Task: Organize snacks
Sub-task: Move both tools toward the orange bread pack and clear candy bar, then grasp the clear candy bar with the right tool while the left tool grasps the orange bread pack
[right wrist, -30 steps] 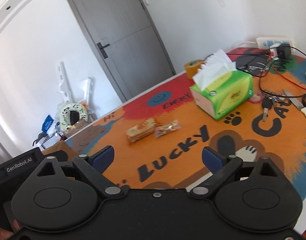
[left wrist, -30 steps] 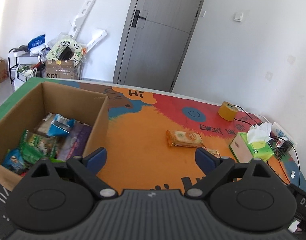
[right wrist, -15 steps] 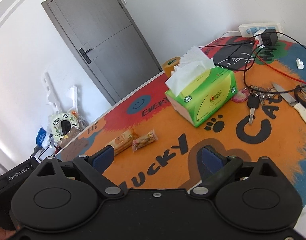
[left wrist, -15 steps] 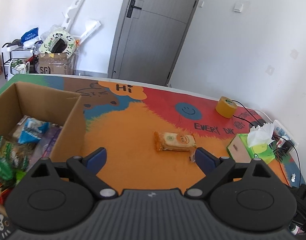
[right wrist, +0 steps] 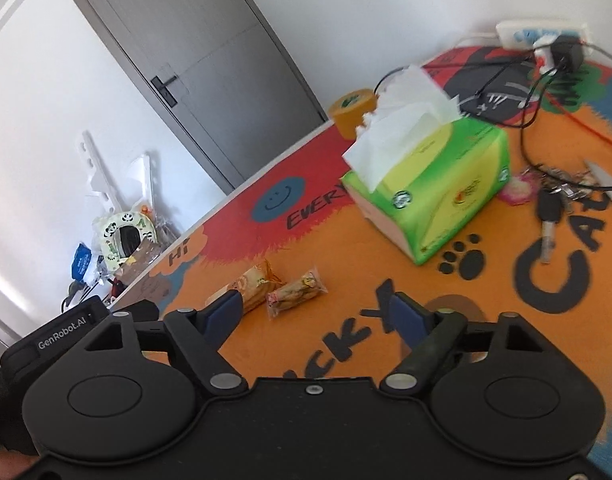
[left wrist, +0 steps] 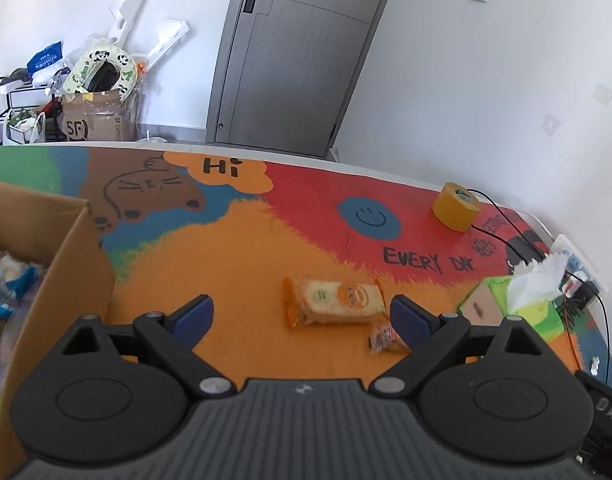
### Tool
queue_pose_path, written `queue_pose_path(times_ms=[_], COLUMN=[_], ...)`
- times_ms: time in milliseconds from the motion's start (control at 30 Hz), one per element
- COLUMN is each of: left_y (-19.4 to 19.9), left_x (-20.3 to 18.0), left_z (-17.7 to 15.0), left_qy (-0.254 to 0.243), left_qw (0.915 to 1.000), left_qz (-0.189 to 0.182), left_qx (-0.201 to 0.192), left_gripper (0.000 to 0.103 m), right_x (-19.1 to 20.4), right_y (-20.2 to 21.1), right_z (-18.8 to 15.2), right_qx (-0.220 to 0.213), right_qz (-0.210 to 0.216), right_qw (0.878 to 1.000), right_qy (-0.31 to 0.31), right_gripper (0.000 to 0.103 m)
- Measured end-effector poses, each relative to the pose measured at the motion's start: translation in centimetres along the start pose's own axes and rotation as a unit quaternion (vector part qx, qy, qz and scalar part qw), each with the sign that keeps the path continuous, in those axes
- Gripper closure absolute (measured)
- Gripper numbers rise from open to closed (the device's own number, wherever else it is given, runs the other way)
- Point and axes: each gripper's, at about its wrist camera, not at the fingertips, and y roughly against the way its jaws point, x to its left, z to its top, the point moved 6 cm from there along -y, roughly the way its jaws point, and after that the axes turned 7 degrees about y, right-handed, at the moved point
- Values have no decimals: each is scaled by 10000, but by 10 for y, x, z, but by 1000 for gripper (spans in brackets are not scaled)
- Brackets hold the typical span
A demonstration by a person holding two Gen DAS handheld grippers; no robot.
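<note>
An orange cracker pack (left wrist: 334,300) lies on the colourful mat, with a small clear snack pack (left wrist: 381,338) beside it. My left gripper (left wrist: 302,318) is open and empty, just short of the cracker pack. A cardboard box (left wrist: 62,280) with several snacks stands at the left. In the right wrist view the cracker pack (right wrist: 254,284) and the small snack pack (right wrist: 296,294) lie just ahead of my right gripper (right wrist: 317,316), which is open and empty.
A green tissue box (right wrist: 433,196) stands right of the snacks, also in the left wrist view (left wrist: 517,304). A yellow tape roll (left wrist: 457,206), keys (right wrist: 549,204), cables and a power strip (right wrist: 541,34) lie at the far right.
Both grippers have moved closer to the two snack packs. The left gripper swung right, away from the box. Both stay open.
</note>
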Motion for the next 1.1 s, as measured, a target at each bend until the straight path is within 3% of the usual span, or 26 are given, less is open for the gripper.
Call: queue_pose_path(times_ms=[133, 500, 1000, 1100], left_y=[-21, -52, -63, -64], left_x=[-3, 8, 34, 34], left_z=[3, 6, 12, 12], left_qy=[-34, 145, 480, 478], left_qw=[9999, 9993, 9977, 9978], left_qz=[141, 309, 464, 442], left_qx=[84, 171, 121, 131], left_gripper=[9, 9, 9, 9], right_x=[6, 6, 34, 38], right_y=[-24, -79, -111, -112], right_z=[3, 6, 1, -2], right_qx=[82, 333, 195, 238], right_qz=[-51, -404, -1311, -1508], right_qw=[10000, 9986, 9866, 9785], right_qy=[19, -5, 956, 1384], right_gripper=[37, 37, 37, 48])
